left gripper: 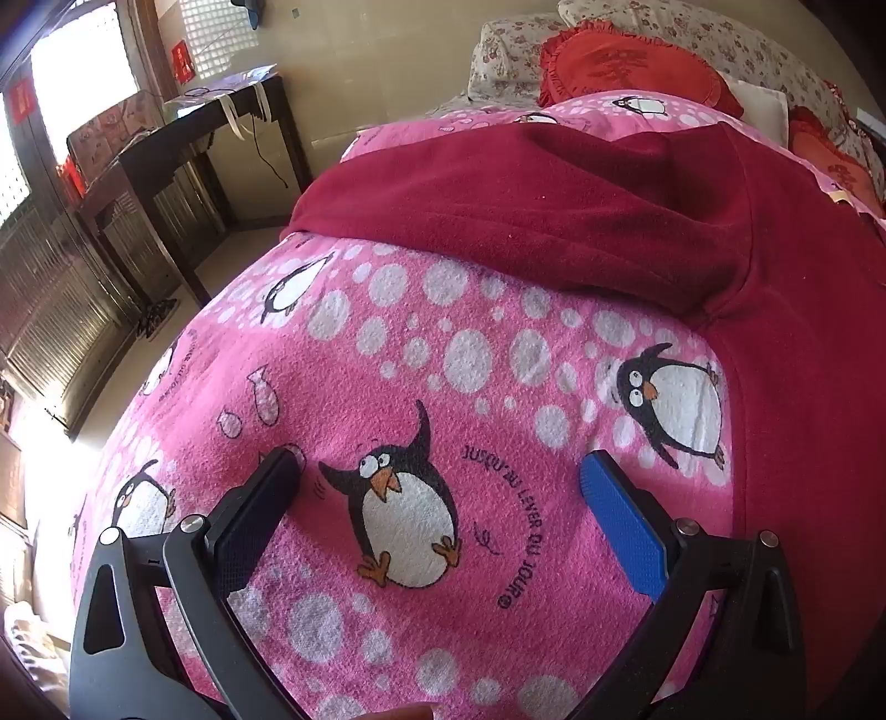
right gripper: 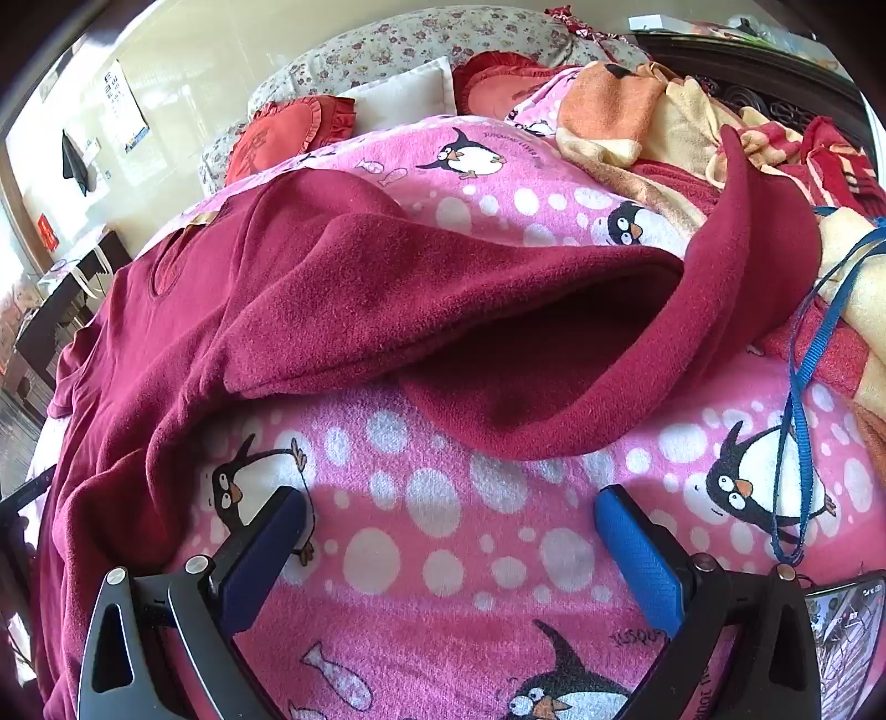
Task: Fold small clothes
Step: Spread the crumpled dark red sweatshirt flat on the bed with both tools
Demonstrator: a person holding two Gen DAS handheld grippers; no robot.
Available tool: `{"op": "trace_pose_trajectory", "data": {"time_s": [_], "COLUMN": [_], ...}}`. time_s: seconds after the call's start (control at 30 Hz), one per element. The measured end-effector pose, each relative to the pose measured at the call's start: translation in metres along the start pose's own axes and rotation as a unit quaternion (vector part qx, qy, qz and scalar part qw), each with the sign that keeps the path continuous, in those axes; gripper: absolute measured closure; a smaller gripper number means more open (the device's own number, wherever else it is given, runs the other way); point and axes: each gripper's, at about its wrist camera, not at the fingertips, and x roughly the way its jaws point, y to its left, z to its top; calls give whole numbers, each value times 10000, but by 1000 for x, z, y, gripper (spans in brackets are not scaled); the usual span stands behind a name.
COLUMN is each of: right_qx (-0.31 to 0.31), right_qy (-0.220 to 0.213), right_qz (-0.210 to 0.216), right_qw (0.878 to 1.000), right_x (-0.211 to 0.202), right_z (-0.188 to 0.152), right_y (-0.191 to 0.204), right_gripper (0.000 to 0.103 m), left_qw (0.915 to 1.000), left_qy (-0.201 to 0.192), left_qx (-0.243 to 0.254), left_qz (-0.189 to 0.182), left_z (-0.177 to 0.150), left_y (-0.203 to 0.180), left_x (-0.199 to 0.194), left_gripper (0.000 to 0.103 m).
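1. Maroon garment [right gripper: 387, 310] lies spread on a pink penguin-print blanket [right gripper: 443, 531], its neckline toward the far left in the right wrist view and one sleeve folded across the body.
2. Its other sleeve curls up on the right and ends against a heap of orange and cream cloths [right gripper: 637, 116]; where that sleeve's cuff lies cannot be made out.
3. In the left wrist view the garment [left gripper: 554, 221] fills the far and right part of the picture, and its right side runs out of view.
4. Left gripper [left gripper: 443, 471] hangs over the blanket [left gripper: 443, 343] with its jaws spread wide, nothing between them, only a printed penguin below.
5. Right gripper [right gripper: 451, 501] likewise stands wide and empty, just short of the garment's near edge.
6. A blue cord [right gripper: 797, 387] loops over the blanket on the right; its top end is cut off.
7. Red ruffled cushions [right gripper: 293, 133] and a floral pillow [right gripper: 421, 44] sit at the far end.
8. A dark wooden table [left gripper: 188, 149] stands at the far left, partly washed out by window glare.
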Motion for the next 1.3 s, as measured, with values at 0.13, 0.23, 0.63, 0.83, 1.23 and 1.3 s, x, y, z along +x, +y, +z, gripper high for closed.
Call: {"op": "trace_pose_trajectory", "data": {"time_s": [0.13, 0.23, 0.63, 0.83, 1.23, 1.3], "right_qx": [2, 3, 1, 5, 73, -87], "right_qy": [3, 3, -3, -11, 568, 426], "right_qz": [1, 2, 1, 7, -306, -379], "right_qw": [10000, 10000, 10000, 10000, 9979, 9983], "right_x": [0, 0, 0, -1, -35, -53], "right_z": [0, 0, 0, -2, -2, -1], "right_y": [0, 0, 0, -1, 34, 51], "right_gripper": [0, 0, 0, 0, 0, 0], "left_qw": [10000, 10000, 10000, 9989, 9971, 9962], "left_qy": [-8, -7, 6, 327, -117, -156], "left_qx": [17, 22, 56, 106, 482, 520], "left_qz": [24, 30, 56, -307, -576, -685], "left_z": [0, 0, 1, 3, 3, 4], "left_y": [-1, 0, -3, 2, -14, -21], "left_x": [-1, 0, -2, -9, -78, -88], "left_gripper": [1, 1, 1, 1, 1, 1]}}
